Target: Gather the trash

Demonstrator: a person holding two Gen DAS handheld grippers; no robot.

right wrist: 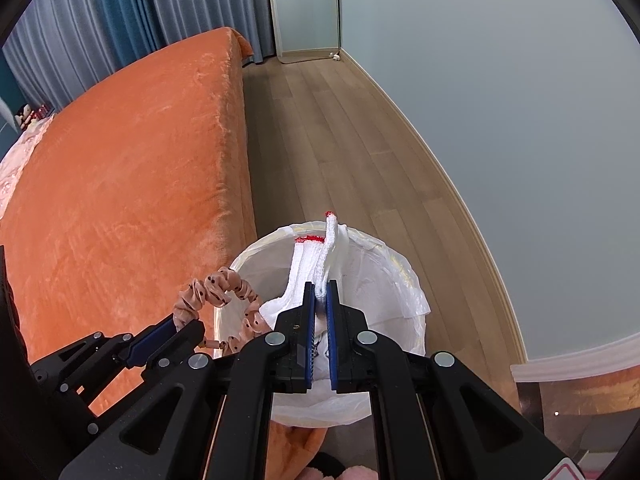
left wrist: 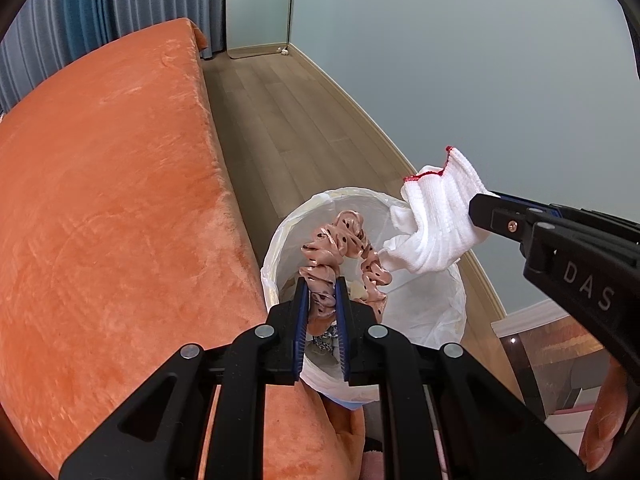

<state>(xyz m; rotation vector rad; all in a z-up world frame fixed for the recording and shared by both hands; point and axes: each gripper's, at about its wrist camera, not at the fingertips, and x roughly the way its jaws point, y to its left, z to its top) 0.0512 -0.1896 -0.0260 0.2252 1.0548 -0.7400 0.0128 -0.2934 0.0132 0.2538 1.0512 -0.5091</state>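
Over bin (left wrist: pixel 440 320), scrunchie (left wrist: pixel 340 252) and glove (left wrist: pixel 436 224) sit pinched between fingers.

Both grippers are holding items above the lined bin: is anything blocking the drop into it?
Nothing visible does. The scrunchie in the left gripper and the white glove in the right gripper both hang over the bin, whose mouth is open, with some trash at the bottom.

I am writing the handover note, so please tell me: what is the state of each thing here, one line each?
Left gripper: jaws shut on the scrunchie.
Right gripper: jaws shut on the glove.
Scrunchie: held above the bin, not dropped.
Glove: held, hanging over the bin's rim.
Bin: upright, white bag inside, open top.
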